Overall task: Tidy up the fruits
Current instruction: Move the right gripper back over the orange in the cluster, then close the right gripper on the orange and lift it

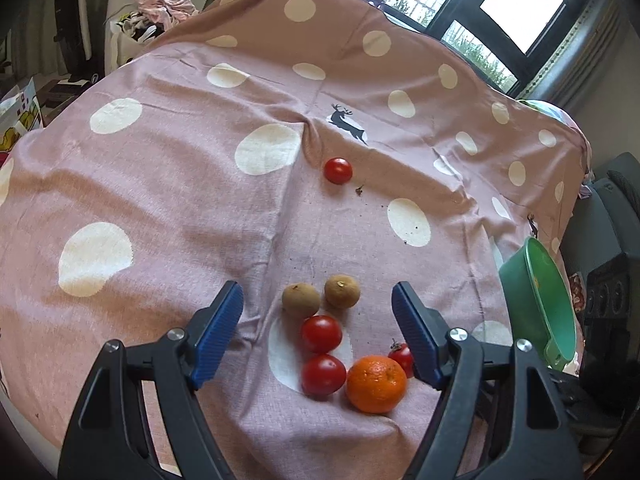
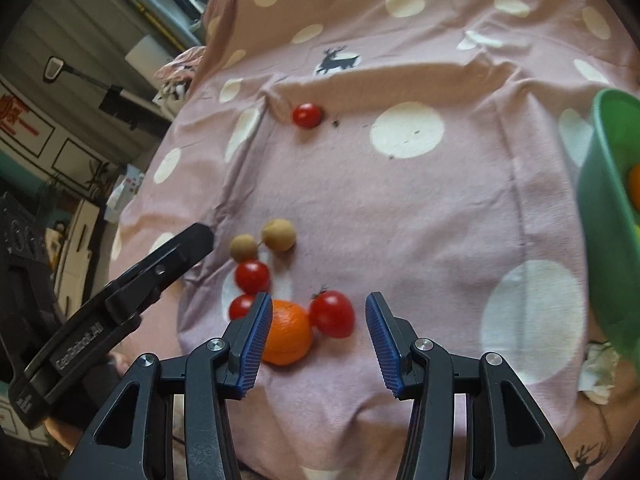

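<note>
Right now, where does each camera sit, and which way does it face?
Left wrist: behind the open left gripper, looking forward at the orange and tomatoes on the dotted cloth.
Right wrist: behind the open right gripper, facing the same fruit; the left gripper shows at its left.
Shared: orange, far tomato, green bowl.

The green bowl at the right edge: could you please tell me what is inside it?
In the right wrist view, the green bowl shows an orange fruit and a bit of something yellow-green below it. The frame edge cuts off the rest; the left wrist view shows no contents.
</note>
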